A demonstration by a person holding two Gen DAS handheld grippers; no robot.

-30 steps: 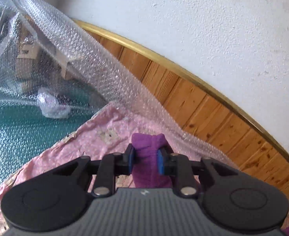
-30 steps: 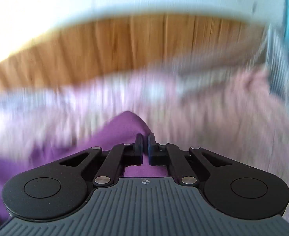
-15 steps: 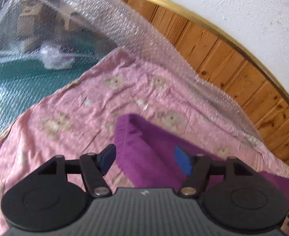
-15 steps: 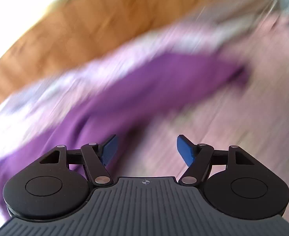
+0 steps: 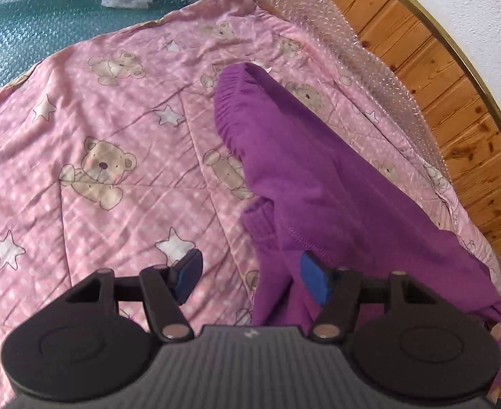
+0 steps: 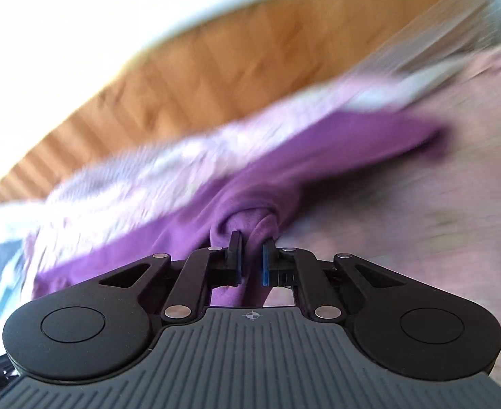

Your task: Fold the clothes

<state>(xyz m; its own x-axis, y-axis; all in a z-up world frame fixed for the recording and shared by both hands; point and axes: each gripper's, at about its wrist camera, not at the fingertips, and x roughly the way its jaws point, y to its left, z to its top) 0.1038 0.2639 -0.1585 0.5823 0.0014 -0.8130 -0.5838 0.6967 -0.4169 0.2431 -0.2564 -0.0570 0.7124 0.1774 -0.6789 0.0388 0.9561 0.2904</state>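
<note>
You have a bed (image 5: pixel 18 24) with a teal bubble-wrapped surface; the pink teddy-bear quilt (image 5: pixel 97 129) covers it, and the purple garment (image 5: pixel 318 177) lies on that quilt.

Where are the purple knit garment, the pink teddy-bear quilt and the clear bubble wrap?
purple knit garment (image 5: pixel 311 177): left wrist view, its middle.
pink teddy-bear quilt (image 5: pixel 90 129): left wrist view, bare patch.
clear bubble wrap (image 5: pixel 322 10): left wrist view, sheet by headboard.

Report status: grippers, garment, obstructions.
Left gripper open above the purple garment. Right gripper shut on a bunched fold of it. Garment on pink quilt; nothing in the way.
</note>
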